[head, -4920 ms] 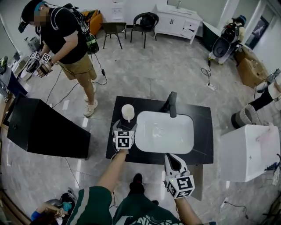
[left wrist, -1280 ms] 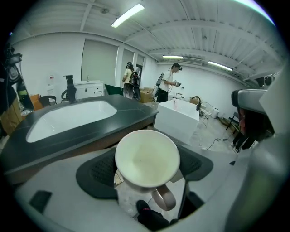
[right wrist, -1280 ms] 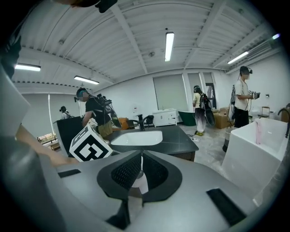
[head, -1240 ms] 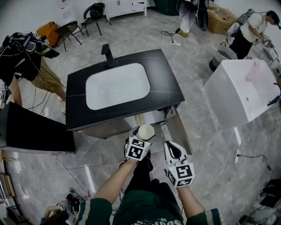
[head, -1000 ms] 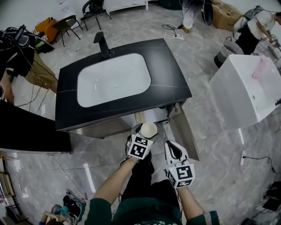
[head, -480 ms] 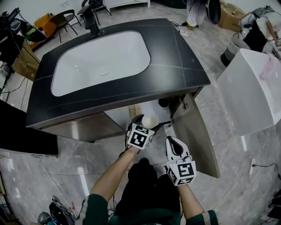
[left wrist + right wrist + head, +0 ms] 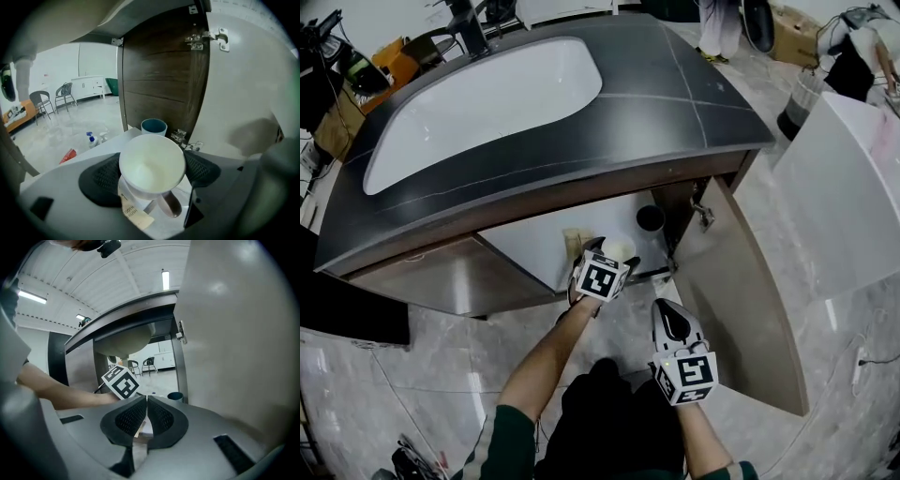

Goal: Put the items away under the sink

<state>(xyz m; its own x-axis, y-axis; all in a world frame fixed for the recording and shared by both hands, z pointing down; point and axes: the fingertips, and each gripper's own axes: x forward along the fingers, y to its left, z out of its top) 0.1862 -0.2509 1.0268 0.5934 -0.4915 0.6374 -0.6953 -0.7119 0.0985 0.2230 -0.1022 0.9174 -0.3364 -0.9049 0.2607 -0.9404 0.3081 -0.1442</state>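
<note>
The left gripper (image 7: 152,174) was clamped on the white cup (image 7: 152,165), held upright at the mouth of the cabinet (image 7: 546,246) under the sink (image 7: 487,94). A teal cup (image 7: 153,126) already stood inside, near the open door (image 7: 741,281). The right gripper (image 7: 680,354) hung back with its jaws closed on nothing. The job looked partly done: the white cup was not yet set down. About five seconds earlier it had stood on the counter (image 7: 684,84) beside the sink; half a second earlier it was just short of the opening.
</note>
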